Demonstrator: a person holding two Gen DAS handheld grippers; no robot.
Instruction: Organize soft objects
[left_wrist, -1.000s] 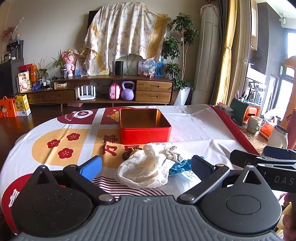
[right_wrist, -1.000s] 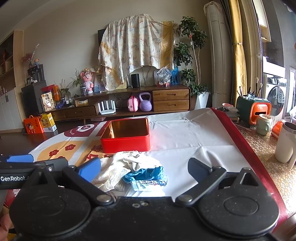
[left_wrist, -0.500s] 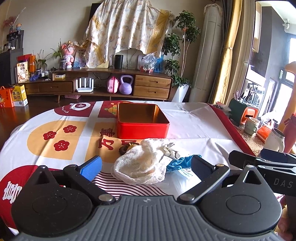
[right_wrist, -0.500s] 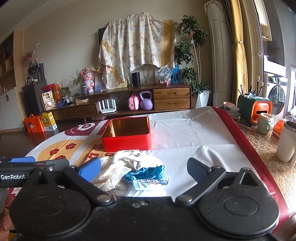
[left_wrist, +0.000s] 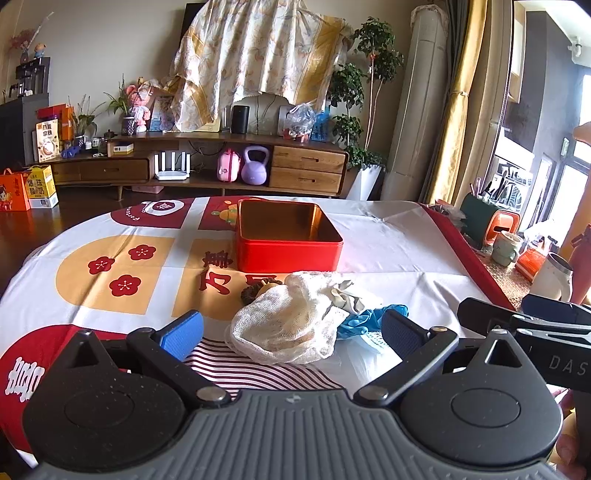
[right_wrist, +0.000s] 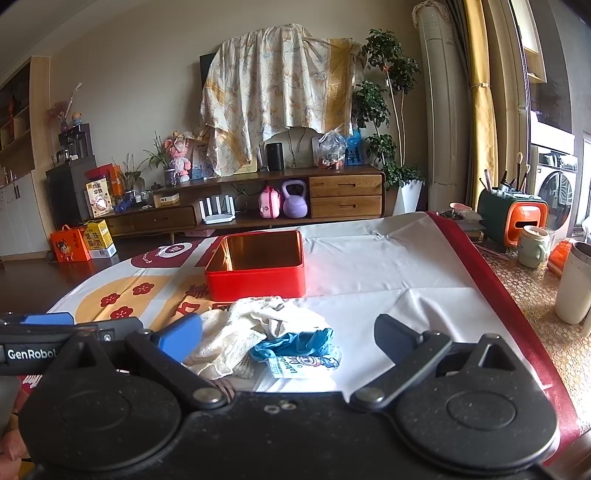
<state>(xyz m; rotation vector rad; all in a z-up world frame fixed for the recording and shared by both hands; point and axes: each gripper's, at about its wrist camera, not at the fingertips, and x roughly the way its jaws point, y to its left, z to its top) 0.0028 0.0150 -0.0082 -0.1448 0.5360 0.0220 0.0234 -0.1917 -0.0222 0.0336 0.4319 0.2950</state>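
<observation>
- Left claw (left_wrist: 291, 330) spread apart, empty, low in frame before the white mesh cloth (left_wrist: 284, 325).
- Right claw (right_wrist: 288, 334) likewise apart, blue glove (right_wrist: 295, 343) between its fingers.
- Red tin (left_wrist: 286, 236) sits open mid-frame, behind the pile on the worktop (left_wrist: 399, 251).

Black left gripper (left_wrist: 291, 332) — blue pads (left_wrist: 183, 334), grey base

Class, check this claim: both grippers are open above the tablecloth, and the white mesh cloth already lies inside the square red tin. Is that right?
Not quite. The white mesh cloth lies on the tablecloth in front of the empty square red tin, as the left wrist view shows. Left gripper and right gripper are open.
</observation>
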